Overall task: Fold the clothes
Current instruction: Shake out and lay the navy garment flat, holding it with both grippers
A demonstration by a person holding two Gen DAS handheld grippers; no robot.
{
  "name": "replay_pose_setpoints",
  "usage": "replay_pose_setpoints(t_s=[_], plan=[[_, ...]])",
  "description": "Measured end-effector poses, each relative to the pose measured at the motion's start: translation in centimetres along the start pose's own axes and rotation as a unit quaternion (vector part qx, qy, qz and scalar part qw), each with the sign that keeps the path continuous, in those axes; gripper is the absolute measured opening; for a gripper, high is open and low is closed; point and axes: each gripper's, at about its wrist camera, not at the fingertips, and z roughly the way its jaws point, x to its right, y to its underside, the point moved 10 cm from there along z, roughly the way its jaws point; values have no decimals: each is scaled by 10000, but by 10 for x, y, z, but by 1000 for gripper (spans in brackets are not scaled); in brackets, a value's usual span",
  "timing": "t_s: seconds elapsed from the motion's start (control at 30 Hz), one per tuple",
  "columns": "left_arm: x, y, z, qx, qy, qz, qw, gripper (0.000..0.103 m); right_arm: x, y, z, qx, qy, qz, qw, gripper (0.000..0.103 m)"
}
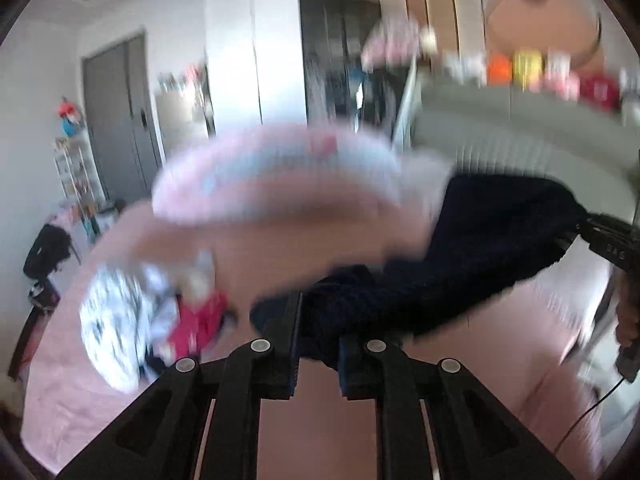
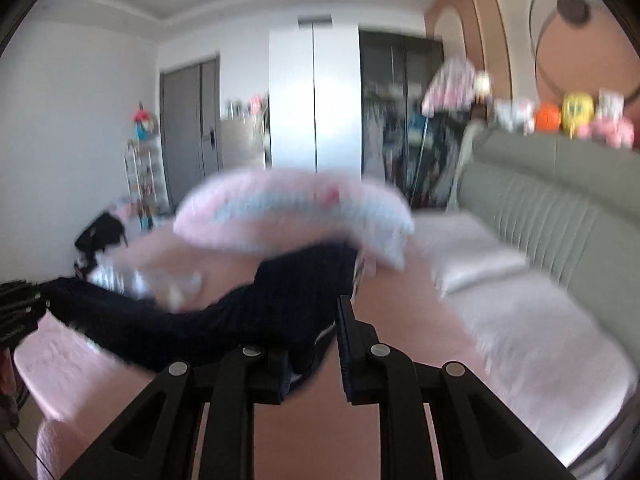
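The dark navy garment (image 1: 460,256) hangs stretched above the pink bed, sagging in the middle like a band. It looks thick, maybe ribbed knit, though blur hides detail. One end is pinched at the left gripper (image 1: 318,344), the other at the right gripper (image 2: 312,344). A bunched part rises near the right end, and loose folds droop below each pinch.

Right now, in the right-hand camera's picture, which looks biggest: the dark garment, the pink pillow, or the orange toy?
1. dark garment, though it hangs nearest the camera, so this is unsure
2. pink pillow
3. orange toy, far back
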Motion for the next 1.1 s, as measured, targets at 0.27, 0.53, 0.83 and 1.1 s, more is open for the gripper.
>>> replay_pose_setpoints(t_s=[0.27, 0.53, 0.83, 1.1], plan=[[43, 205, 150, -2948, 733, 84, 9527, 15, 6, 287, 119, -3288, 481, -175, 9430, 19], [22, 192, 137, -2112, 703, -746, 9721, 17, -36, 256, 96, -2503, 75, -1209, 9606, 40], [14, 147, 117, -1028, 497, -672, 9912, 16, -116, 244, 93, -2048, -511, -2424, 9469, 42], [-3, 130, 112, -753, 771, -1015, 9890, 16, 10, 257, 100, -3133, 753, -293, 9462, 54]])
